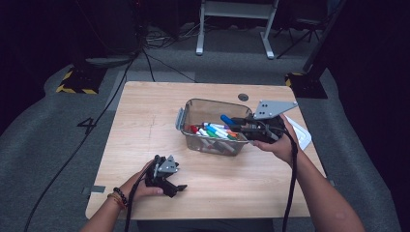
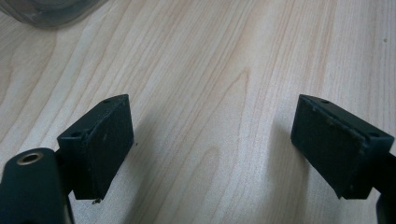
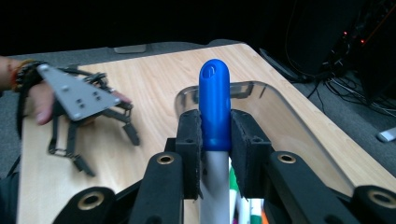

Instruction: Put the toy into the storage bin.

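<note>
Right gripper (image 3: 215, 154) clamped on blue-capped marker (image 3: 215, 109), lifted above clear bin (image 1: 189, 107) at table's (image 1: 145, 125) far right. Remaining markers (image 1: 215, 131) left inside bin. Left gripper (image 1: 169, 181) parked near left, jaws apart, holding nothing. Unloading judged barely begun.

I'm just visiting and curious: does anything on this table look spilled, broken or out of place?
Nothing stands out. The markers lie inside the clear bin, none spilled. The right gripper holds a blue-capped marker above it, and the left gripper rests open over bare wooden table.
</note>
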A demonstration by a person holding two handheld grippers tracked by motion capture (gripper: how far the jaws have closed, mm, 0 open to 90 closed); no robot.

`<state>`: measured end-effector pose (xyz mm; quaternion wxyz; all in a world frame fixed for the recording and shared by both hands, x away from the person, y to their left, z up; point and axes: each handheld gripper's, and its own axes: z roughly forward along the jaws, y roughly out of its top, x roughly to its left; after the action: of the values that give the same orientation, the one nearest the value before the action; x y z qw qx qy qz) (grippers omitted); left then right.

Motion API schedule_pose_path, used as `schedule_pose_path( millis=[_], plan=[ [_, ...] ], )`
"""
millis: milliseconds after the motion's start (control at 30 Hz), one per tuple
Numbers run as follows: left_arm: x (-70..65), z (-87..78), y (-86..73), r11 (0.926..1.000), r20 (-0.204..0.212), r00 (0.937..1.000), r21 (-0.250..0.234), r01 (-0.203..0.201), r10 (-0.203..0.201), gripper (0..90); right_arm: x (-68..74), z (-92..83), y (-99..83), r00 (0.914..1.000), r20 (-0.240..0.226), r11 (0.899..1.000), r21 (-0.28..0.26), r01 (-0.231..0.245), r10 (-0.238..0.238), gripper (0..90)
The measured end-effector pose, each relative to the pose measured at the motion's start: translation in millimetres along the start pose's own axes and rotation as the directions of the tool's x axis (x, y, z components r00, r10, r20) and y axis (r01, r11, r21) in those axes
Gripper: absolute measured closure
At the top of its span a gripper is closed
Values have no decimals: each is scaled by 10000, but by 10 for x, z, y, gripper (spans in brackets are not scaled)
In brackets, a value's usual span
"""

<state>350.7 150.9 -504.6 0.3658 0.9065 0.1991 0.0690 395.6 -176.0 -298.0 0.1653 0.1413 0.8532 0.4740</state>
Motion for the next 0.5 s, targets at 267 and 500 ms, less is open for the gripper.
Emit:
schedule_pose_path(
  millis=[267, 500],
  plan=[
    [3, 4, 4, 10000, 7, 10000, 2, -15, 15, 133, -229, 381, 108, 10000, -2, 9987, 501, -17, 17, 747],
    [2, 3, 4, 10000, 6, 10000, 11, -13, 13, 133, -299, 758, 116, 9992, -397, 9924, 1228, 87, -38, 747]
  ],
)
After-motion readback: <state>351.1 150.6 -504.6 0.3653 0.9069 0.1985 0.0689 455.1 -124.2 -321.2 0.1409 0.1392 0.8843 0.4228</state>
